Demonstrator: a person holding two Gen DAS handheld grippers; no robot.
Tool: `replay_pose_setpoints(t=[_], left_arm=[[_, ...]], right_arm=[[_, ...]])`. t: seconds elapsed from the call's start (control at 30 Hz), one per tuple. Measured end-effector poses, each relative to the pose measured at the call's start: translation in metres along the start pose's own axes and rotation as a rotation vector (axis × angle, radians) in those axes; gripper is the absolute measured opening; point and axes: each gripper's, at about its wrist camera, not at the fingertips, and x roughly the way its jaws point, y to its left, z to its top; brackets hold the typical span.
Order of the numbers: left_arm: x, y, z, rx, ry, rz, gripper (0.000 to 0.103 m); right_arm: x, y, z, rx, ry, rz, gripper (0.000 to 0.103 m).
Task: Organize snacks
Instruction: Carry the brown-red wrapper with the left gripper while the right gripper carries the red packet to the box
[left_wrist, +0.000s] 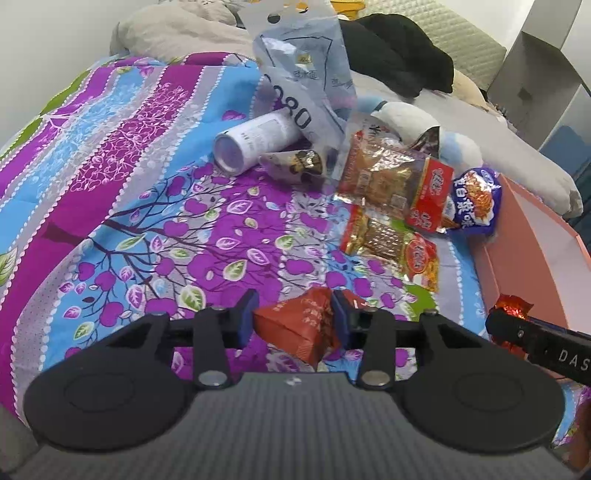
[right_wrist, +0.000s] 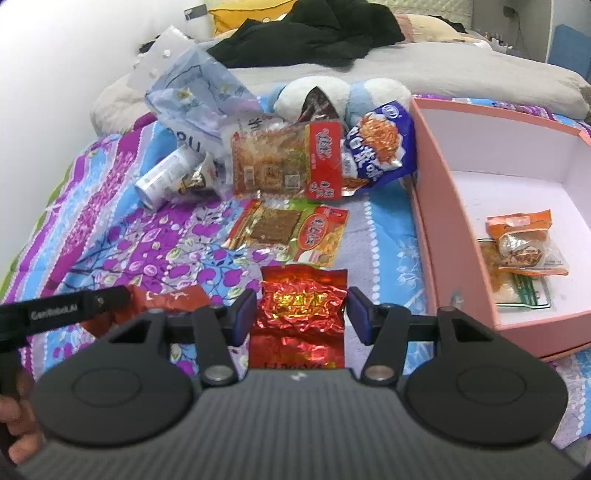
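Note:
My left gripper (left_wrist: 293, 314) is shut on a matte red snack packet (left_wrist: 299, 326) just above the floral quilt. My right gripper (right_wrist: 301, 314) is shut on a shiny red foil packet (right_wrist: 301, 314), which also shows in the left wrist view (left_wrist: 511, 306). The pink box (right_wrist: 439, 206) stands to the right and holds a few orange packets (right_wrist: 524, 243). More snacks lie ahead on the quilt: two clear packets with red labels (right_wrist: 288, 162) (right_wrist: 291, 229) and a blue bag (right_wrist: 376, 151).
A white can (right_wrist: 166, 177) lies on its side by a clear plastic bag (right_wrist: 195, 96). A blue and white plush toy (right_wrist: 332, 92), black clothes (right_wrist: 314, 33) and a grey pillow (right_wrist: 443, 70) lie beyond the snacks.

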Motion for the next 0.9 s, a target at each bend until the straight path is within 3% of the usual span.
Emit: replay_pose_setpoints(t=[0.27,0.9], left_arm=[[-0.021,-0.038,0.027,0.042,-0.055,-0.048,0.046],[-0.088,-0.194,0.116,0.276,-0.264,-0.198,0.046]], right_arm=[[-0.027,-0.022,0.021,0.016,-0.063,-0.003,0.056],[-0.123,-0.087,0.100,0.026,-0.319,-0.088,0.056]])
